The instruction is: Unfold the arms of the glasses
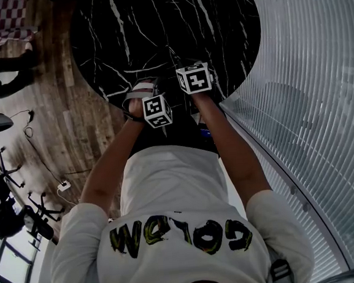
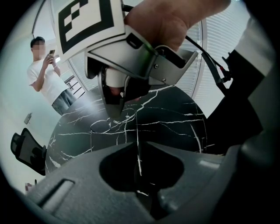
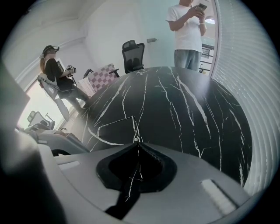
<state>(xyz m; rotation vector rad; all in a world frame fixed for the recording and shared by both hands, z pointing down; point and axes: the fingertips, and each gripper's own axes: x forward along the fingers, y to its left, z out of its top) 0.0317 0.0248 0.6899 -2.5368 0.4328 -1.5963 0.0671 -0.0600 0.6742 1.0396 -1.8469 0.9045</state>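
Observation:
The glasses are thin wire-rimmed and hard to make out against the black marble table. In the left gripper view one thin arm runs up out of my left gripper, which is shut on it. A faint lens outline lies just beyond. The tip of my right gripper comes down onto the frame beside that lens. In the right gripper view the wire frame angles left from my right gripper, which is shut on its corner. Both marker cubes sit close together at the table's near edge.
A person with a phone stands at the far side of the round table. Another person sits at the left near an office chair. A curved wall of blinds runs close along the table's right side. A black chair stands by the left edge.

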